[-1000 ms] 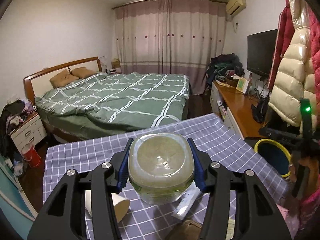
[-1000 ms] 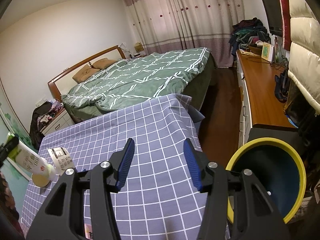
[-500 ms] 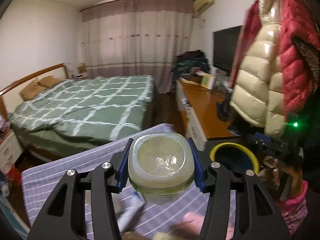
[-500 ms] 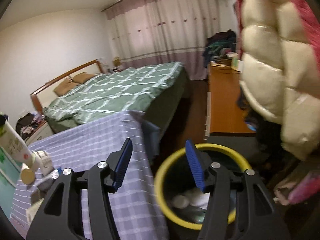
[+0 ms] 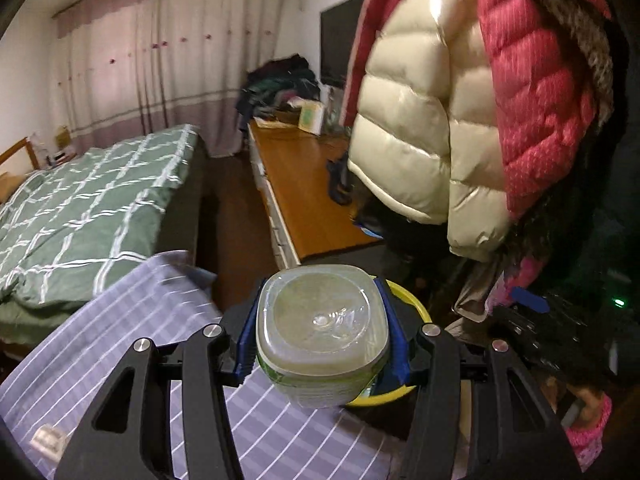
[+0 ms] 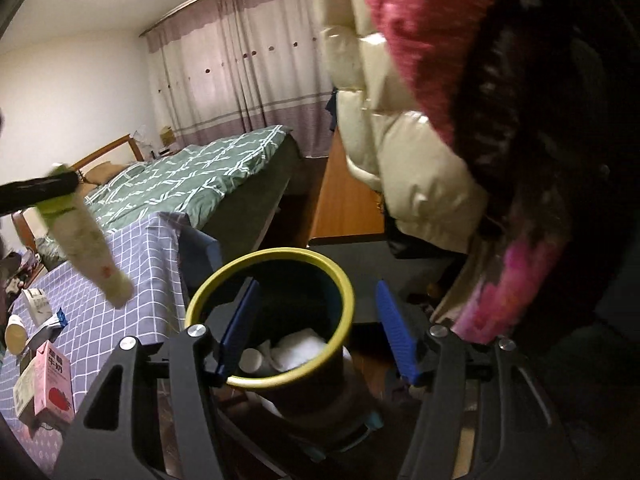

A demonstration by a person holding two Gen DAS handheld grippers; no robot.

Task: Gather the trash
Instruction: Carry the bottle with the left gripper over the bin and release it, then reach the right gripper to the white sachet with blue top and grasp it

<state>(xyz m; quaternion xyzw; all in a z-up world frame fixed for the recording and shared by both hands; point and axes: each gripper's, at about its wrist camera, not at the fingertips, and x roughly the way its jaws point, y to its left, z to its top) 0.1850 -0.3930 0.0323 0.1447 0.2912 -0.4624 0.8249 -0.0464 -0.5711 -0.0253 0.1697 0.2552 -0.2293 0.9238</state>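
My left gripper (image 5: 320, 322) is shut on a pale greenish plastic bottle (image 5: 322, 344), seen bottom-first, just above the table's edge and in front of the yellow-rimmed bin (image 5: 418, 310). In the right wrist view the same bottle (image 6: 92, 248) hangs tilted at the left, over the checked tablecloth (image 6: 132, 320), with the left gripper (image 6: 36, 192) across its top. My right gripper (image 6: 316, 292) hovers over the bin (image 6: 280, 254), its jaws opening with nothing between them. White crumpled trash (image 6: 298, 350) lies inside the bin.
A pink milk carton (image 6: 52, 384), a small box (image 6: 36, 304) and a paper cup (image 6: 16, 334) remain on the table. Cream (image 5: 420, 128) and red (image 5: 540, 80) puffer jackets hang close above the bin. A wooden desk (image 5: 304, 196) and a bed (image 5: 80, 208) stand beyond.
Both grippers have swung right, from over the table to the bin. The left still holds the bottle. The right one's jaws have spread wider and now stand over the bin.
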